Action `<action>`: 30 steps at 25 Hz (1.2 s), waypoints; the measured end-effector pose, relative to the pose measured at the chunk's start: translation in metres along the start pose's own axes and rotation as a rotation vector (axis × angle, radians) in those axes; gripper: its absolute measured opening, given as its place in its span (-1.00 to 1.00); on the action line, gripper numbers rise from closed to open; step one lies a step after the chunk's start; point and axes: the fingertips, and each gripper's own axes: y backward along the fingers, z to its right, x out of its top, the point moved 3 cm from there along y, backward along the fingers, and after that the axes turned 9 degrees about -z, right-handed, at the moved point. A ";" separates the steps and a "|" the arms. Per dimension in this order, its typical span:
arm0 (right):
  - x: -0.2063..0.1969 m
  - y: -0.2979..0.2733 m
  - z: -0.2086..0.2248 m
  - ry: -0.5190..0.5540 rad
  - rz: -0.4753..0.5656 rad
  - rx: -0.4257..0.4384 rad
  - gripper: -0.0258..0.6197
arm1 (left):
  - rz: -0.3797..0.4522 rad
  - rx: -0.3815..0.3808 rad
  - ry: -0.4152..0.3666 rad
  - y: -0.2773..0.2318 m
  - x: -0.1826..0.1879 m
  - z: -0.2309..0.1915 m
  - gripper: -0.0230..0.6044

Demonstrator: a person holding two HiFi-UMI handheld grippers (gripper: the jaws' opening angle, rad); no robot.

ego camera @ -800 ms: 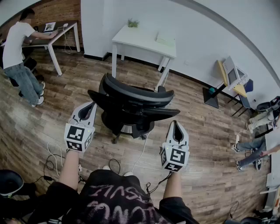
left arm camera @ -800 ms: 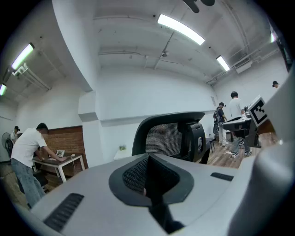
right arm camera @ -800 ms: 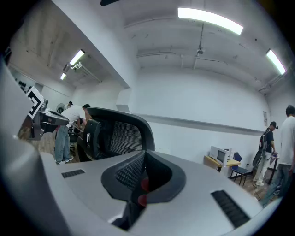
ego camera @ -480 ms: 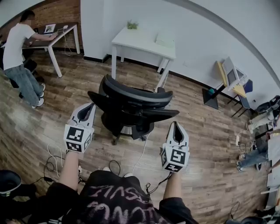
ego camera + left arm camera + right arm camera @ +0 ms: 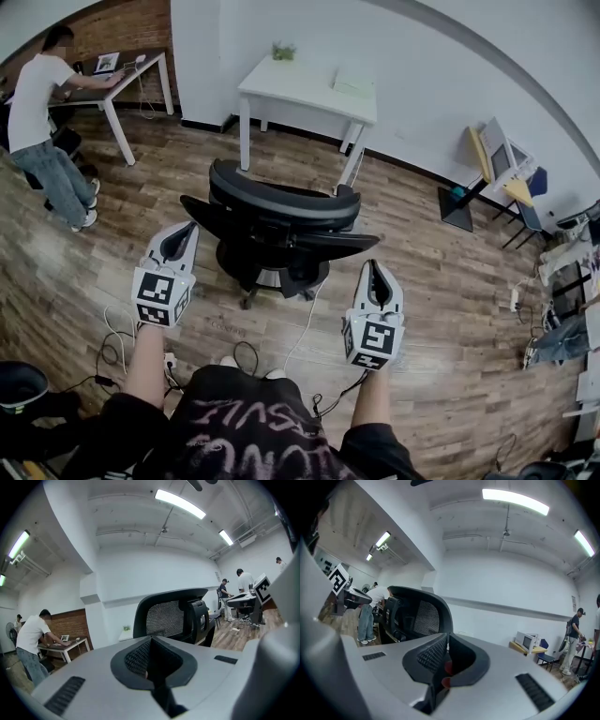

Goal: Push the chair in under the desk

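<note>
A black mesh-backed office chair (image 5: 281, 230) stands on the wood floor, its back toward me, a short way in front of a white desk (image 5: 309, 84) by the wall. My left gripper (image 5: 181, 236) is shut and empty, just left of the chair's back and armrest. My right gripper (image 5: 375, 272) is shut and empty, close to the chair's right armrest. In the left gripper view the chair back (image 5: 171, 616) rises just beyond the shut jaws. In the right gripper view the chair back (image 5: 419, 613) stands to the left.
A person (image 5: 42, 112) leans at a second desk (image 5: 117, 75) at far left. Cables (image 5: 117, 342) lie on the floor near my feet. A small stand with a screen (image 5: 497, 159) and a chair are at right. Other people stand farther off in both gripper views.
The chair has shifted slightly away from me toward the white desk. Both grippers have edged forward with it and stay shut.
</note>
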 end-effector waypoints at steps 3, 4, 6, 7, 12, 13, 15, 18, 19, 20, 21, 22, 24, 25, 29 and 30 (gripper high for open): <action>-0.001 -0.003 0.006 0.004 0.012 0.033 -0.83 | -0.006 0.026 -0.020 -0.001 0.002 0.005 -0.88; -0.002 -0.005 0.008 0.003 0.014 0.045 -0.83 | -0.010 0.034 -0.031 -0.002 0.003 0.006 -0.88; -0.004 -0.011 0.011 0.006 0.019 0.063 -0.83 | -0.018 0.045 -0.050 -0.004 0.003 0.009 -0.88; -0.005 -0.013 0.012 0.009 0.021 0.069 -0.83 | -0.019 0.048 -0.060 -0.004 0.003 0.010 -0.87; -0.007 -0.020 0.018 -0.006 0.012 0.091 -0.83 | -0.025 0.055 -0.079 -0.008 0.005 0.010 -0.87; -0.007 -0.023 0.018 -0.005 0.010 0.090 -0.83 | -0.028 0.053 -0.083 -0.009 0.004 0.009 -0.87; -0.010 -0.028 0.019 0.001 0.006 0.084 -0.83 | -0.032 0.045 -0.099 -0.014 0.002 0.008 -0.87; -0.008 -0.036 0.014 0.010 0.004 0.090 -0.83 | -0.041 0.028 -0.151 -0.023 -0.003 0.004 -0.87; -0.007 -0.038 0.013 0.019 0.002 0.091 -0.83 | -0.045 0.021 -0.163 -0.026 -0.005 0.001 -0.87; -0.007 -0.041 0.012 0.030 -0.002 0.089 -0.83 | -0.049 0.012 -0.169 -0.031 -0.007 -0.002 -0.87; -0.008 -0.044 0.011 0.040 -0.006 0.086 -0.83 | -0.052 0.004 -0.171 -0.035 -0.009 -0.006 -0.87; -0.008 -0.046 0.010 0.047 -0.010 0.084 -0.83 | -0.054 -0.004 -0.173 -0.039 -0.010 -0.011 -0.87; -0.008 -0.050 0.008 0.057 -0.021 0.084 -0.83 | -0.055 -0.020 -0.186 -0.047 -0.013 -0.018 -0.87; -0.009 -0.051 0.008 0.061 -0.028 0.085 -0.83 | -0.054 -0.032 -0.199 -0.050 -0.013 -0.020 -0.87; -0.008 -0.058 0.003 0.087 -0.054 0.111 -0.64 | -0.059 -0.088 -0.259 -0.060 -0.016 -0.025 -0.87; -0.007 -0.060 0.002 0.098 -0.060 0.115 -0.61 | -0.064 -0.102 -0.274 -0.063 -0.016 -0.026 -0.87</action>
